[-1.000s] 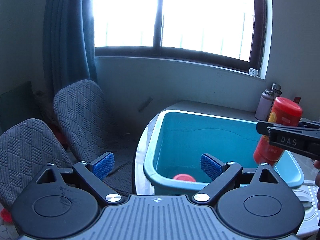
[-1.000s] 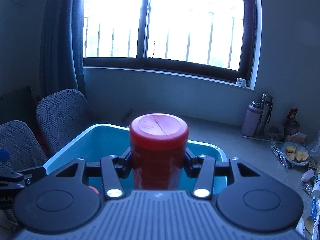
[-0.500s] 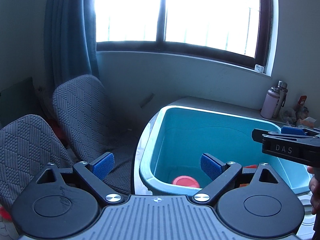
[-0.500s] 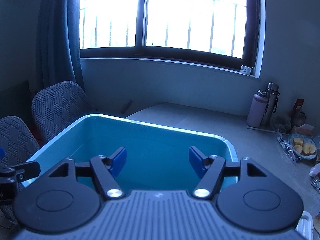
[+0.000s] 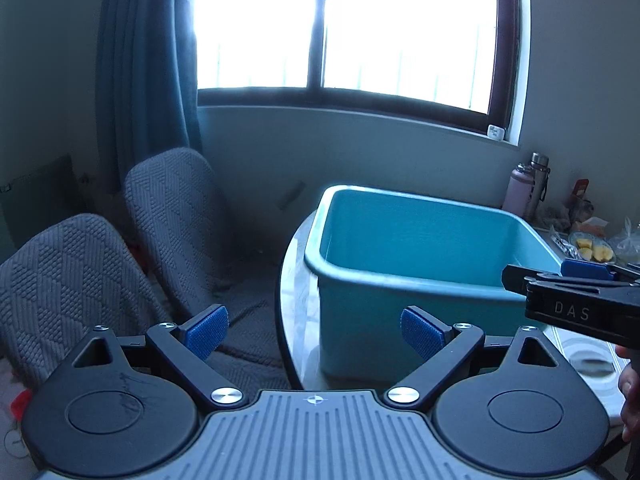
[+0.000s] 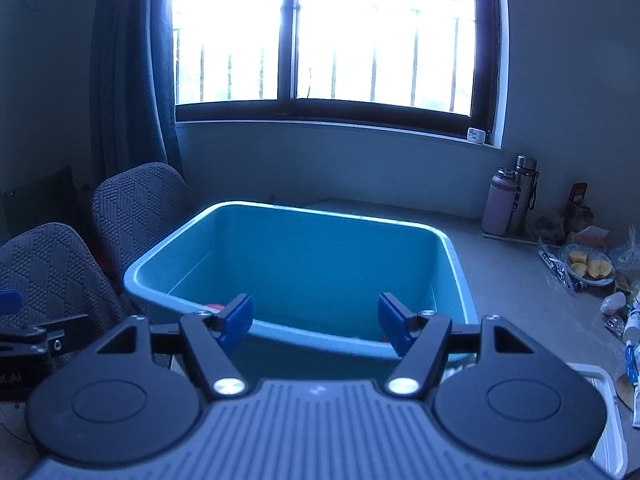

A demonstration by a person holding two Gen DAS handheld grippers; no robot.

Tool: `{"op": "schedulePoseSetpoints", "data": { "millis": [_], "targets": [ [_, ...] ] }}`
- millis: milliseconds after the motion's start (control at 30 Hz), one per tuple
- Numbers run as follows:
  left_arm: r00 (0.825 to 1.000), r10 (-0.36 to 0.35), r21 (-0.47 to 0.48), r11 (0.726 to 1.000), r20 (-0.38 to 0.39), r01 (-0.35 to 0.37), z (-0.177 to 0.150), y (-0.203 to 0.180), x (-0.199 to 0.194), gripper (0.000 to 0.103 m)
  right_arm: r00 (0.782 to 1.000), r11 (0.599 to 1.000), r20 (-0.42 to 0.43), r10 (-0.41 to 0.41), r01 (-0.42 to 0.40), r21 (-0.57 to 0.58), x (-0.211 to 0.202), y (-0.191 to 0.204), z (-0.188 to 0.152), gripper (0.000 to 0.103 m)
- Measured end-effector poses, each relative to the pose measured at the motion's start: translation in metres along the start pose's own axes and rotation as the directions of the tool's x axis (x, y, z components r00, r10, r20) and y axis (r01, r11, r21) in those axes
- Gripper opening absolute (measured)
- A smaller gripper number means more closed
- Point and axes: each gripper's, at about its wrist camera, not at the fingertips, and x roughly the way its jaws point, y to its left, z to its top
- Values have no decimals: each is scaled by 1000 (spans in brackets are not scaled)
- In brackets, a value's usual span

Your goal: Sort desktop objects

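Note:
A teal plastic tub stands on the table; it also shows in the right wrist view. My left gripper is open and empty, in front of the tub's left near corner. My right gripper is open and empty, just before the tub's near rim; it shows from the side in the left wrist view. A sliver of a red item shows inside the tub behind my left fingertip. The red canister is hidden.
Two grey fabric chairs stand left of the table. Two bottles, a plate of fruit and small packets lie at the right. A white tray sits at the near right. A window is behind.
One second ago my right gripper held the red canister over the tub. It then opened and dropped it in. Both grippers have since pulled back from the tub.

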Motion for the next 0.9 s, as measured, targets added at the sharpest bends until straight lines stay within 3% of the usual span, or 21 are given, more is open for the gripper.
{"op": "schedulePoseSetpoints", "data": {
  "millis": [467, 900],
  "targets": [
    [996, -38, 15, 999, -86, 39, -89, 0, -74, 95, 990, 997, -136, -41, 48, 53, -84, 7, -90, 70],
    [981, -131, 72, 987, -146, 142, -124, -50, -78, 95, 974, 984, -181, -135, 153, 91, -119, -37, -123, 70]
  ]
}}
